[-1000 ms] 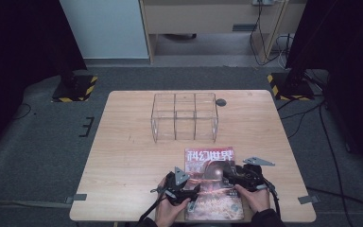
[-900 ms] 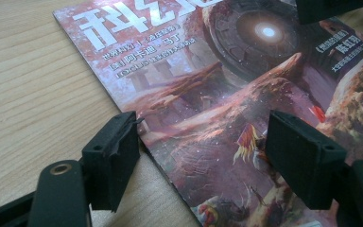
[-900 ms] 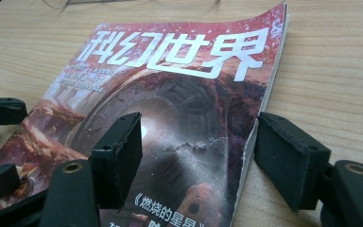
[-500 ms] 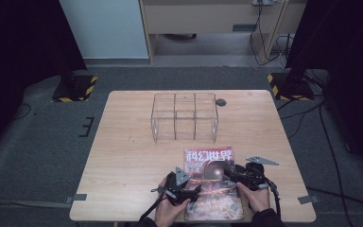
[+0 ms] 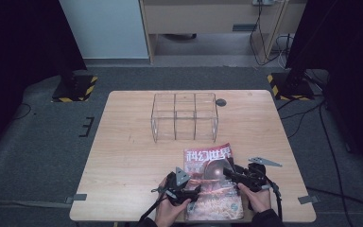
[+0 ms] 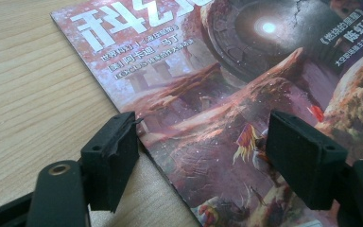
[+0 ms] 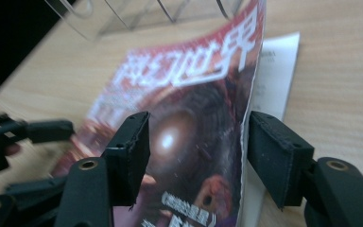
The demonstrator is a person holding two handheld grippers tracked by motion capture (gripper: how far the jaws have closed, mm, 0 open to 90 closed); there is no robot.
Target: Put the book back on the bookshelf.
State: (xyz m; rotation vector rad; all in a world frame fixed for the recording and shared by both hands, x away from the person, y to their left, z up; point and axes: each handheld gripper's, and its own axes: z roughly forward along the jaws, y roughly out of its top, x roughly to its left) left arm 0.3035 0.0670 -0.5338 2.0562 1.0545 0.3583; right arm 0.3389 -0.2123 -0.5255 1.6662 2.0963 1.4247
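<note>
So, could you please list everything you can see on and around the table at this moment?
Table: one, light wood, centre of the high view.
Magazine: one, red cover with white title, near edge of the table, cover lifting off a white page at its right side.
Clear organiser: one, transparent, three compartments, mid-table beyond the magazine.
Round cap: one, dark, right of the organiser.
Floor stands: two, black with yellow-black bases, beside the far corners.
Left gripper: one, black, open astride the magazine's left edge.
Right gripper: one, black, jaws just closing around the lifted cover edge, not pressing.
Hands: two, at the near edge.
</note>
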